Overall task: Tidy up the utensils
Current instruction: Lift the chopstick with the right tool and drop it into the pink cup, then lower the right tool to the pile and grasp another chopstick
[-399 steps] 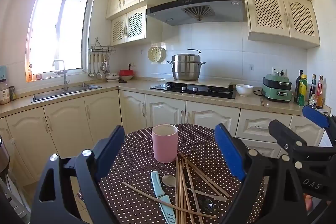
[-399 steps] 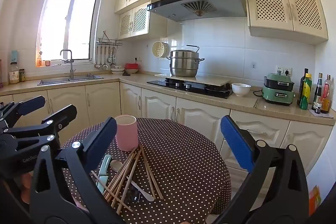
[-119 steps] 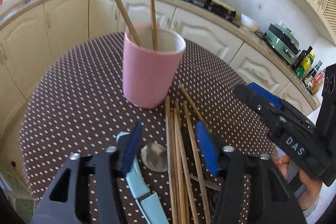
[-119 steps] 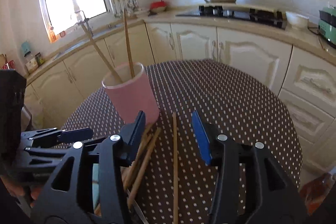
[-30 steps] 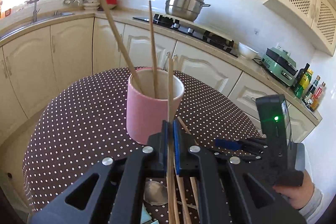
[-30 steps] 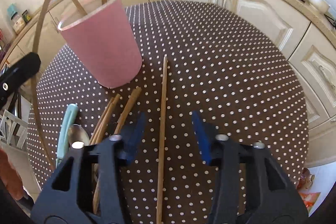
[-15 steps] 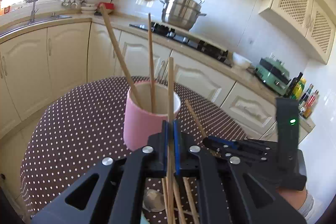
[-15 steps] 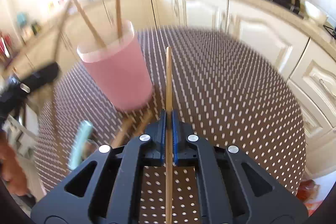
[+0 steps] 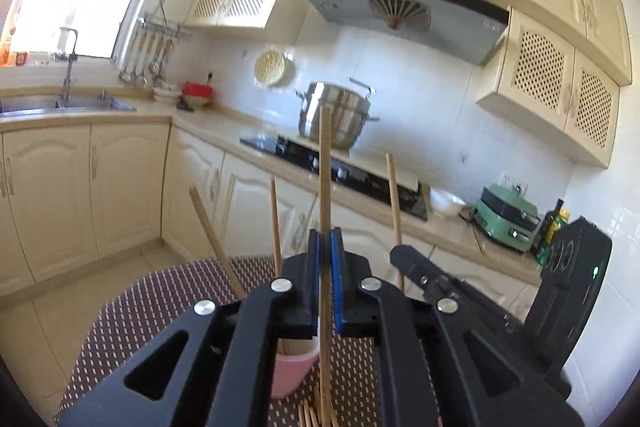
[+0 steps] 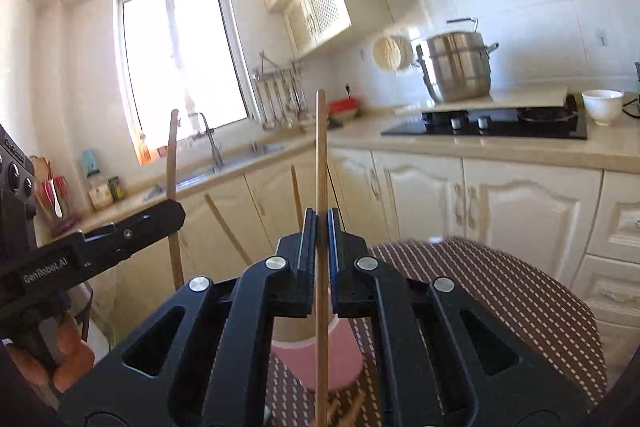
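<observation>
My left gripper (image 9: 325, 239) is shut on a wooden chopstick (image 9: 325, 167) that stands upright, above and just right of the pink cup (image 9: 292, 371). Two chopsticks (image 9: 216, 239) lean in that cup. My right gripper (image 10: 321, 219) is shut on another upright chopstick (image 10: 321, 155), in front of the pink cup (image 10: 344, 359). In the right wrist view the left gripper (image 10: 176, 211) reaches in from the left with its chopstick (image 10: 172, 155). Several loose chopsticks (image 10: 348, 411) lie on the dotted tablecloth (image 10: 500, 299) below.
A person's hand (image 10: 68, 359) holds the left gripper's handle at the lower left. Behind the round table run cream cabinets (image 10: 500, 211), a black hob (image 10: 500, 125) with a steel pot (image 10: 456, 67), a white bowl (image 10: 602, 105) and a sink (image 9: 64, 103).
The right gripper closed on a chopstick that lay on the table and lifted it. Both grippers rose and tipped up towards level, so the cup now sits low in both views.
</observation>
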Motion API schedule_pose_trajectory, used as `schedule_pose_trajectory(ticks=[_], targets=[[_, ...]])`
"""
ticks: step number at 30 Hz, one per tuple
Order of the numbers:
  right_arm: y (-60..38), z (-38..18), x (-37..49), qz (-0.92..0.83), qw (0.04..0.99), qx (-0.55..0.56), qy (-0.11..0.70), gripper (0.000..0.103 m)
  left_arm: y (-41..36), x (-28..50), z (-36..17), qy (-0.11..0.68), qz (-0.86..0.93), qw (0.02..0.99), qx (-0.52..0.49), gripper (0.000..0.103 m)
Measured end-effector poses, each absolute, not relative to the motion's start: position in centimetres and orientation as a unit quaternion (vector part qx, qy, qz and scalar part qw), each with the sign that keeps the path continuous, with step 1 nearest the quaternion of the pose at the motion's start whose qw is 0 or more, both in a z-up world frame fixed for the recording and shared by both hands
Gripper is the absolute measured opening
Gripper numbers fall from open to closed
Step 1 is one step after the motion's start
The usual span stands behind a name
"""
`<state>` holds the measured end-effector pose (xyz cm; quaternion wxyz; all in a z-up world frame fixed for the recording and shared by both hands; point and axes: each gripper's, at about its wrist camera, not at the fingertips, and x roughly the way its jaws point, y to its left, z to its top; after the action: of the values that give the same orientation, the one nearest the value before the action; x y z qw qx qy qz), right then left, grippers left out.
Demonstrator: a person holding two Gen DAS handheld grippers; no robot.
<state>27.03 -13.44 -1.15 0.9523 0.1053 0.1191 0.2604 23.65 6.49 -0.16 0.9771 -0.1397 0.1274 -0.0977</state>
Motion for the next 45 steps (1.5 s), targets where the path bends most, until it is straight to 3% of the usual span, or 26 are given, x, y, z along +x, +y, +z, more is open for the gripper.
schedule_pose_trajectory(ticks=[15,26,42,43,45], targets=[[-9.8,-1.5,33.2,0.270,0.948,0.158,0.054,0.006,7.8,27.4,1.0,-0.016,-0.031,0.989,-0.145,0.005],[-10.1,-4.1,33.6,0.267,0.949,0.147,0.075,0.006,7.9,29.7,-3.6,0.072,-0.037,0.987,-0.138,0.005],[-11.7,-4.8,28.3,0.249,0.960,0.101,0.084,0.006,7.4,27.6,-5.2,0.129,-0.048,0.983,-0.122,0.007],[-11.8,-4.9,28.1,0.247,0.960,0.103,0.086,0.006,7.4,27.5,-5.2,0.133,-0.047,0.983,-0.120,0.009],[-12.0,-5.1,27.6,0.244,0.960,0.104,0.092,0.006,7.3,27.0,-5.2,0.138,-0.042,0.982,-0.118,0.025]])
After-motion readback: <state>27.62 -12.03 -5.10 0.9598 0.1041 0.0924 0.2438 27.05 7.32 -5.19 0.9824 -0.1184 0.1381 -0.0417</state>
